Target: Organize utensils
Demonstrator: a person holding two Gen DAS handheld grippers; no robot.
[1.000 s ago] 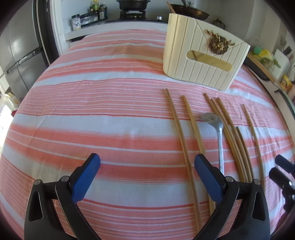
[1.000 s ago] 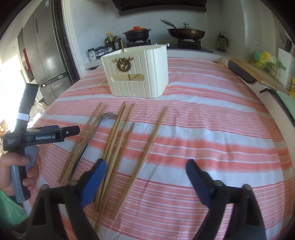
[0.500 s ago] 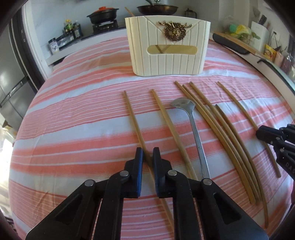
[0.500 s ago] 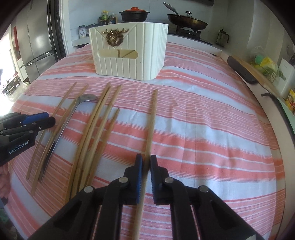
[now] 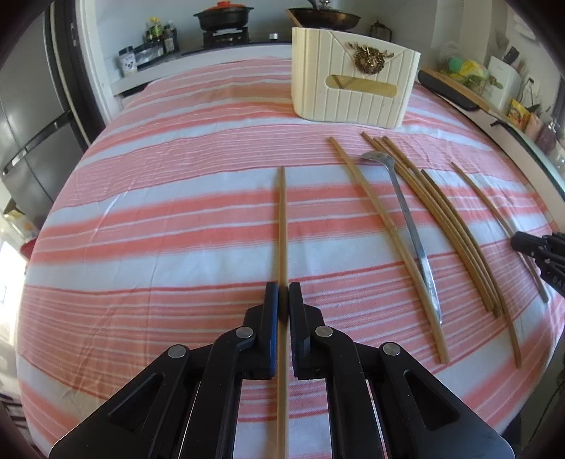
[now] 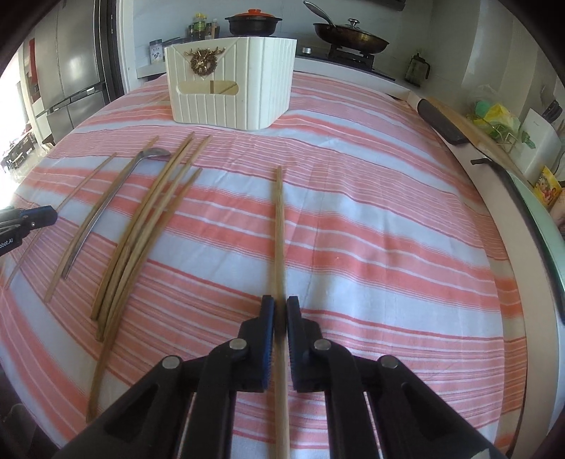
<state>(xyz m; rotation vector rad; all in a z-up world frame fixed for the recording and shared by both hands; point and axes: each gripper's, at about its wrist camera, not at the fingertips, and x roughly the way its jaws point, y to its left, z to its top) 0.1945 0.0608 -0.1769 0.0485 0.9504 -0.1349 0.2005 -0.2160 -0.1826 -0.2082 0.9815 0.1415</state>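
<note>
My left gripper (image 5: 283, 300) is shut on a wooden chopstick (image 5: 281, 226) that points straight ahead over the striped cloth. My right gripper (image 6: 279, 312) is shut on another wooden chopstick (image 6: 279, 226), also pointing ahead. Several more chopsticks (image 5: 445, 215) and a metal spoon (image 5: 409, 219) lie in a row on the cloth, to the right in the left wrist view; these chopsticks (image 6: 155, 219) and the spoon (image 6: 106, 208) lie to the left in the right wrist view. A cream ribbed utensil box (image 5: 353, 88) with a gold ornament stands at the far side; the box (image 6: 229, 84) holds some wooden pieces behind its slot.
The table wears a red and white striped cloth (image 5: 159, 212). Behind it a counter carries a stove with a pot (image 6: 252, 21) and a pan (image 6: 349, 35). A cutting board (image 6: 459, 123) and packets sit on the right counter. A steel fridge (image 6: 67, 70) stands at the left.
Both grippers went from wide open to shut, each closing on a chopstick. Each held chopstick now sits apart from the row. Both views shifted sideways.
</note>
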